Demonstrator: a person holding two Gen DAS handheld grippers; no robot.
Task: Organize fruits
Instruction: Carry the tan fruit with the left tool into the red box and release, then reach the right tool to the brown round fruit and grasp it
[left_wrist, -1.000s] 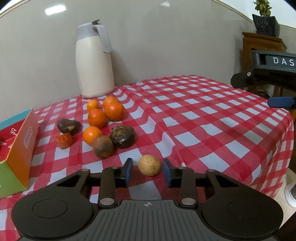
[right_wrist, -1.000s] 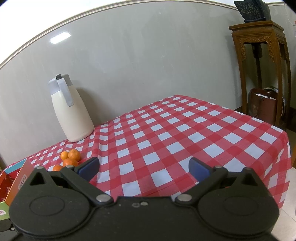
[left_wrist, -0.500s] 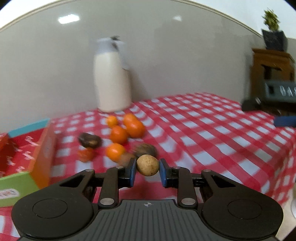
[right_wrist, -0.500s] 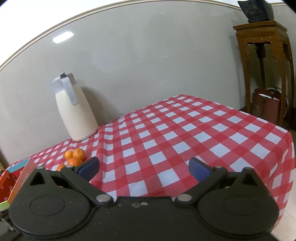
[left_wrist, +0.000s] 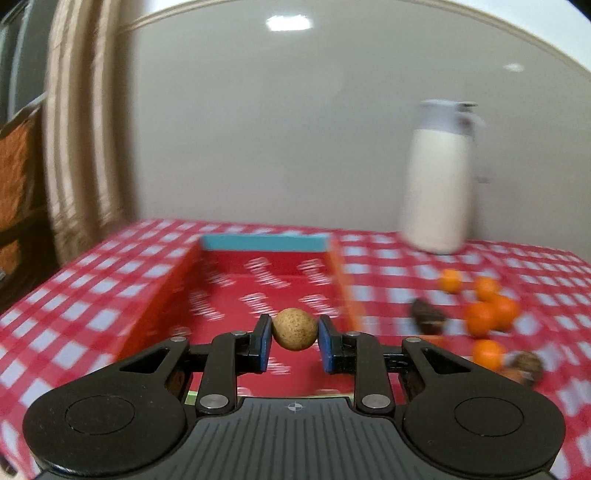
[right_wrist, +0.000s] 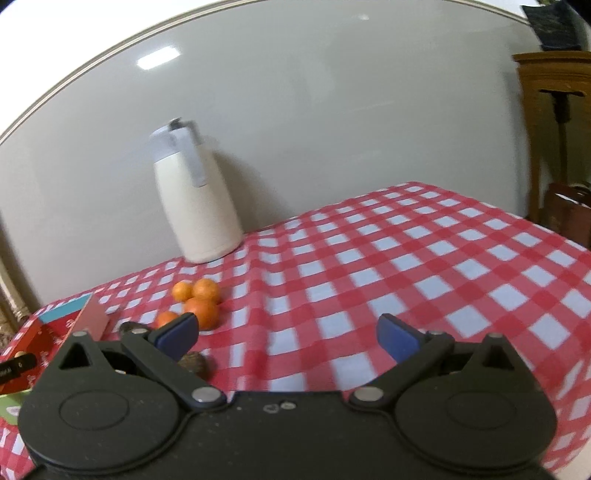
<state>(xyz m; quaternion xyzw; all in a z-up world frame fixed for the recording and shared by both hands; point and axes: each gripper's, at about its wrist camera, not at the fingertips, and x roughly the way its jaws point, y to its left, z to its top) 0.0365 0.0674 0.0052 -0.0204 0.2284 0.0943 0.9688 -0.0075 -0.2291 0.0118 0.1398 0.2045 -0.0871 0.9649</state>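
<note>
Lifted off the bench since a second ago, the tan round fruit (left_wrist: 294, 329) now sits clamped between the blue pads of the left tool (left_wrist: 294, 341), held above the open red box (left_wrist: 266, 280). Nothing can be made out lying on the box's printed floor. Oranges (left_wrist: 489, 314) and dark fruits (left_wrist: 426, 316) lie on the checked cloth (right_wrist: 406, 266) right of the box. Over there, the right tool (right_wrist: 286, 332) hangs spread wide, holding nothing.

One tan round fruit (left_wrist: 294, 329), five oranges (left_wrist: 488, 318), two dark brown fruits (left_wrist: 427, 315), one red box (left_wrist: 258, 284), one cream thermos jug (left_wrist: 437, 177), two grippers (left_wrist: 294, 341).
</note>
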